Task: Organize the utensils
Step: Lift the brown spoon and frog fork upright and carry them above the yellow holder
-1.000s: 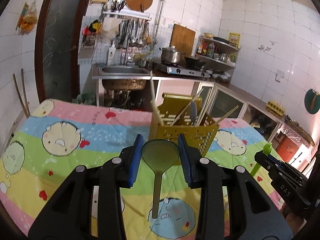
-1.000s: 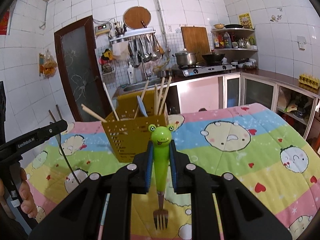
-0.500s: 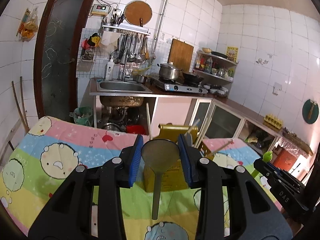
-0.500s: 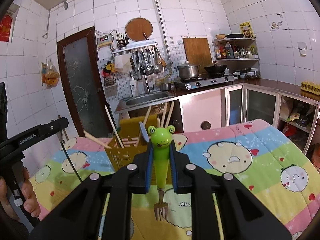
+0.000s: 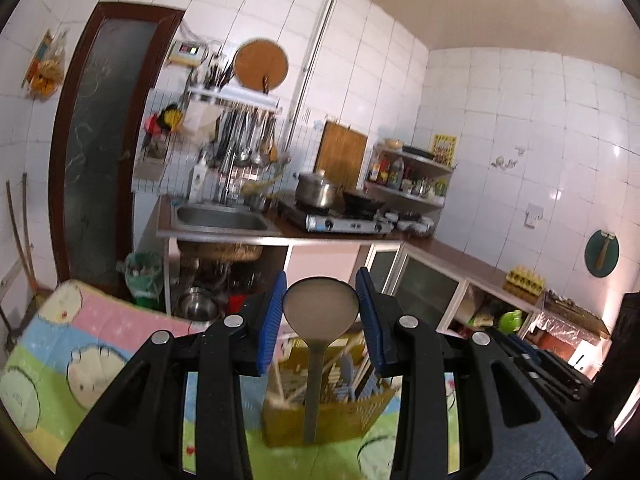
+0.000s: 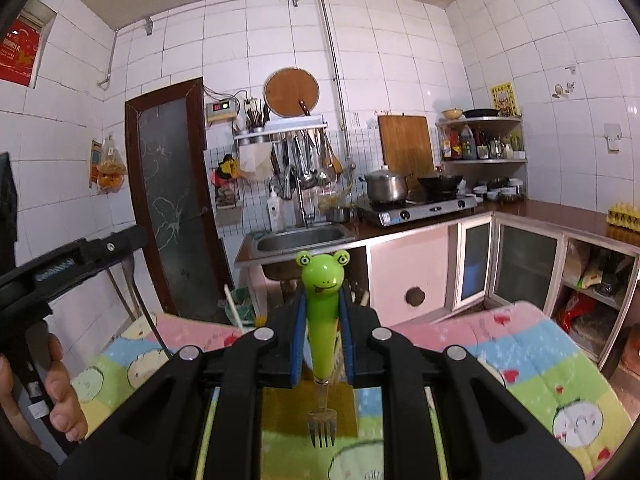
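Left wrist view: the left gripper (image 5: 320,312) is clamped on a spoon (image 5: 320,310), its blue pads pressing the two edges of the round, pale olive bowl, which faces the camera; the matching flat handle hangs straight down from the bowl. Behind and below that handle stands a yellow perforated utensil holder (image 5: 332,416) on a quilted tablecloth (image 5: 80,364) printed with pastel bands and round cartoon faces; the holder is blurred, with pale chopsticks and a bluish piece inside it. In the right wrist view the right gripper (image 6: 324,340) is closed tight on a fork (image 6: 322,320), squeezing its bright green handle, which tapers downward and is topped with a frog head with bulging eyes and a small tongue. The short metal neck and tines point down below the pads, in front of the holder (image 6: 344,408), which is mostly hidden behind the jaws. At the left edge of this view a person's hand (image 6: 60,392) grips the black handle of the other tool. Beyond the table, both views show a steel sink (image 6: 300,240), hanging ladles, a lidded pot (image 6: 386,186) on a two-burner stove and a dark wooden door (image 6: 168,196). A red poster (image 6: 18,52) high on the left wall carries gold writing too small to read.
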The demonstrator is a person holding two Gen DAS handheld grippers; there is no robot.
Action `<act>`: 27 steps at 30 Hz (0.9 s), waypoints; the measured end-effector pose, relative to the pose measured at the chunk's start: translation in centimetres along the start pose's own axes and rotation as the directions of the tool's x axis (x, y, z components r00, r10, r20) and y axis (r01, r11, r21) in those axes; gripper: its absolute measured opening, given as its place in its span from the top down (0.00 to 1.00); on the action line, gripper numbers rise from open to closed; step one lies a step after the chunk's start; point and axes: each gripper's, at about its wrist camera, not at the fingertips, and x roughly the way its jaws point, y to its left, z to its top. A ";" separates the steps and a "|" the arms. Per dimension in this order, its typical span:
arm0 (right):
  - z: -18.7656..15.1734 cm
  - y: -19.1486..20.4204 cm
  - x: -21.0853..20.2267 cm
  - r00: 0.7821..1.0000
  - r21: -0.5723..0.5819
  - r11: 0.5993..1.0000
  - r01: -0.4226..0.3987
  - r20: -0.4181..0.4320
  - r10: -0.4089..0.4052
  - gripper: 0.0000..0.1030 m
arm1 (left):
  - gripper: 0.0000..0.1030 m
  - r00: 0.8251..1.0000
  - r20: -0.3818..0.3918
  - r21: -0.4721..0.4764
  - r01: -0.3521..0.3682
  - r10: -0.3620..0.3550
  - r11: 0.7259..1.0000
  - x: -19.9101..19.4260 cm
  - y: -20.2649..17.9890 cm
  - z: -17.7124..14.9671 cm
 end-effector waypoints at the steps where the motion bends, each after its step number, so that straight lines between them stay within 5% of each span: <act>1: 0.5 0.1 0.2 1.000 0.001 1.000 -0.002 0.005 0.002 0.85 | 0.66 1.000 0.016 0.008 0.003 -0.003 1.000 0.1 -0.4 0.5; 9: 3.5 1.6 4.9 0.999 -0.038 0.999 0.004 0.046 -0.002 0.85 | 0.66 0.998 0.053 0.012 -0.020 0.020 1.000 5.1 -1.4 1.9; 27: -1.8 0.6 11.6 0.990 -0.102 0.992 0.068 -0.113 -0.080 0.85 | 0.66 0.990 -0.106 0.016 -0.089 0.090 0.996 12.8 2.9 -5.1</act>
